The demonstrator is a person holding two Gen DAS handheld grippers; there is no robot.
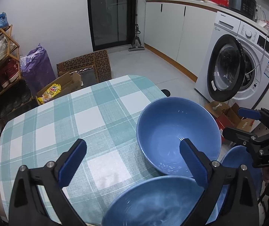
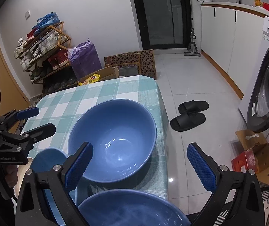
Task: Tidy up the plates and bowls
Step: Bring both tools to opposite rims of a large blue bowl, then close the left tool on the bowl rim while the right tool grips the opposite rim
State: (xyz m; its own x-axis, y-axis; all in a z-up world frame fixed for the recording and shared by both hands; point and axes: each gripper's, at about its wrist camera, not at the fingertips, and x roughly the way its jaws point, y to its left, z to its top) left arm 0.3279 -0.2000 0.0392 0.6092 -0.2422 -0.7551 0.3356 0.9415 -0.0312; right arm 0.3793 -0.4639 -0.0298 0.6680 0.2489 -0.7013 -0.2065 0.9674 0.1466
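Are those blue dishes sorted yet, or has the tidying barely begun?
Barely begun. Nothing looks stacked: the deep blue ceramic bowl, a second blue bowl nearer the cameras and a flat blue plate sit separately on the checked tablecloth. Both the left hand-held gripper and right hand-held gripper are open and empty. All the sorting remains.

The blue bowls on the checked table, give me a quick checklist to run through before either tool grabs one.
1. Left tool open: ok, nothing between its fingers.
2. Right tool open: ok, nothing gripped.
3. Far bowl upright and empty: ok.
4. Far bowl safely on the table: not ok, it sits close to the table's edge on the washing machine side.
5. Near bowl free to lift: cannot tell, the frame's bottom edge cuts it off.
6. Blue plate clear of the bowls: cannot tell, the tools partly hide it.
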